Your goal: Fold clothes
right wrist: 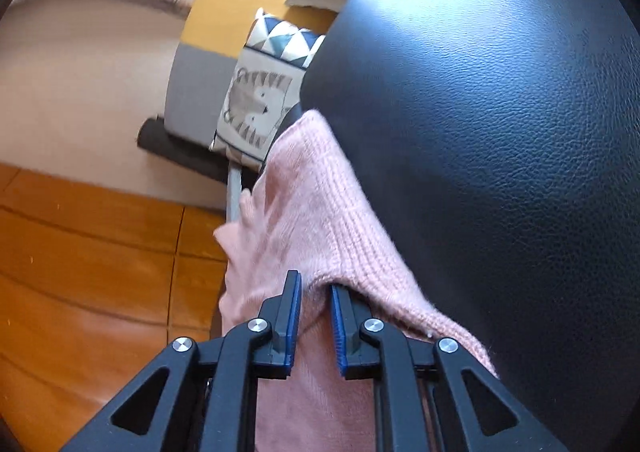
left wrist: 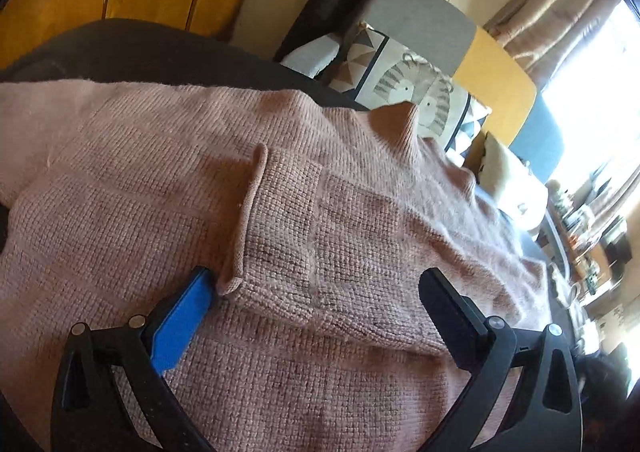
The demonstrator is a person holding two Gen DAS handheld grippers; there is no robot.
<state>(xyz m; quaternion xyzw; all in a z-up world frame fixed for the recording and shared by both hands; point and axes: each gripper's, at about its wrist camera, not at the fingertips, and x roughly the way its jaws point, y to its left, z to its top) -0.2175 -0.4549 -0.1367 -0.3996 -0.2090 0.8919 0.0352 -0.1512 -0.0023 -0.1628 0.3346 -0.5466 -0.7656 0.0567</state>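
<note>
The left gripper (left wrist: 316,292) hovers low over a pink knitted sweater (left wrist: 160,180), its jaws spread wide; the blue-padded finger (left wrist: 180,328) lies right beside a folded, rolled edge of the knit (left wrist: 248,212), but nothing is pinched. The sweater is spread across a black leather-grained tabletop (right wrist: 500,132), covering most of the left wrist view and running out of frame at the bottom and left, so its full outline cannot be read.

The right gripper (right wrist: 316,292) has its jaws drawn close, pinching a fold of the same sweater between the blue pads (the knit bunches up right at the tips). From there the fabric drapes over the tabletop's rounded edge, and a pale blurred flap (right wrist: 240,220) hangs toward the floor; what part of the garment it is cannot be told.

Below lies a glossy orange-brown wooden floor (right wrist: 88,272). Further off, a cushion printed with a hedgehog (right wrist: 260,108) leans against a seat with grey and yellow panels (right wrist: 224,12), beside a cream wall (right wrist: 72,84). Farthest back hang beige curtains (left wrist: 560,4) at a window bleached white by daylight, and a cluttered shelf (left wrist: 592,236) too small to make out.
</note>
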